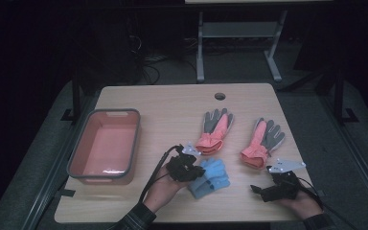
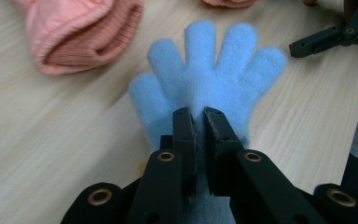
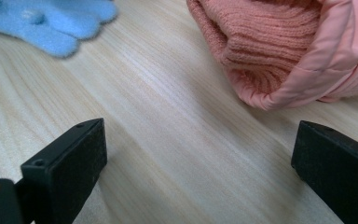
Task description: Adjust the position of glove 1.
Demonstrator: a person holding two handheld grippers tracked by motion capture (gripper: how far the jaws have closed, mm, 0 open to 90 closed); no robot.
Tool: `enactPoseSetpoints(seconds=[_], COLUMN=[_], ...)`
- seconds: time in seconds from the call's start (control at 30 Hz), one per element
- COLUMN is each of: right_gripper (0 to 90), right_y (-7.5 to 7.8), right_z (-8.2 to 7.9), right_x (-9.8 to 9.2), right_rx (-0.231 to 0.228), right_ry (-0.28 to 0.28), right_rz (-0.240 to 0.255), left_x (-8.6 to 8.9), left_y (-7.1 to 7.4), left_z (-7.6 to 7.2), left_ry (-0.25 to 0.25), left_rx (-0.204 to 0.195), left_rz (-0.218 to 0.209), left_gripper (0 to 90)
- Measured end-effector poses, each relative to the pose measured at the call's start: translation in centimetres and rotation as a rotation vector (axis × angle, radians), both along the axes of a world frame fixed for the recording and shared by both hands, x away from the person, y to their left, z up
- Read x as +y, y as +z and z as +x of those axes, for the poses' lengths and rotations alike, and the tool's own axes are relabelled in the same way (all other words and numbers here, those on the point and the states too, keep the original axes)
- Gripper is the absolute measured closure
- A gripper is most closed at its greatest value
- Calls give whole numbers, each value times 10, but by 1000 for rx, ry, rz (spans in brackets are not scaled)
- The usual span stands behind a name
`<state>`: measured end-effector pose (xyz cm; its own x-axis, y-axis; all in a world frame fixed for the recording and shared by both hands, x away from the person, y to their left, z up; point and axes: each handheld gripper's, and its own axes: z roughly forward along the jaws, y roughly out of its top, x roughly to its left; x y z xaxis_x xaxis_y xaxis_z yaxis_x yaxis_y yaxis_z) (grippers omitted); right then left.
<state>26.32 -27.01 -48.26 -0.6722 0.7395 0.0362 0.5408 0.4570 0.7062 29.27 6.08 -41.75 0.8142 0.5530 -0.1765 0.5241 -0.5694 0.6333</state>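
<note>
Between the left gripper's (image 2: 198,122) nearly closed jaws, the pinched blue glove (image 2: 205,79), fingers pointing away.

Pink tub (image 1: 104,143) — two pink-grey gloves (image 1: 215,128).

High view running dim, room beyond table (image 1: 172,103) sinking into near-black; light falling from above, glare streaking pink bin (image 1: 103,170) floor. Gripper views showing brighter, wood grain crisp; black jaws blurring at bottom edge, blue glove (image 2: 205,79) casting soft shadow lower left.
</note>
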Motion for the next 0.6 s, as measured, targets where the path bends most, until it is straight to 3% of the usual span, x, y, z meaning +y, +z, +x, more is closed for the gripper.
enactPoseSetpoints(seconds=[0.43, 0.6], right_gripper=[29, 29], right_y=[0, 0], right_z=[0, 0], right_x=[0, 0], right_rx=[1, 1], right_ry=[0, 0], right_rz=[0, 0], left_x=[-15, -17], left_y=[-15, -18], left_z=[-5, -5], left_ry=[-25, -29], left_rx=[12, 6], left_rz=[49, 60], left_gripper=[818, 735])
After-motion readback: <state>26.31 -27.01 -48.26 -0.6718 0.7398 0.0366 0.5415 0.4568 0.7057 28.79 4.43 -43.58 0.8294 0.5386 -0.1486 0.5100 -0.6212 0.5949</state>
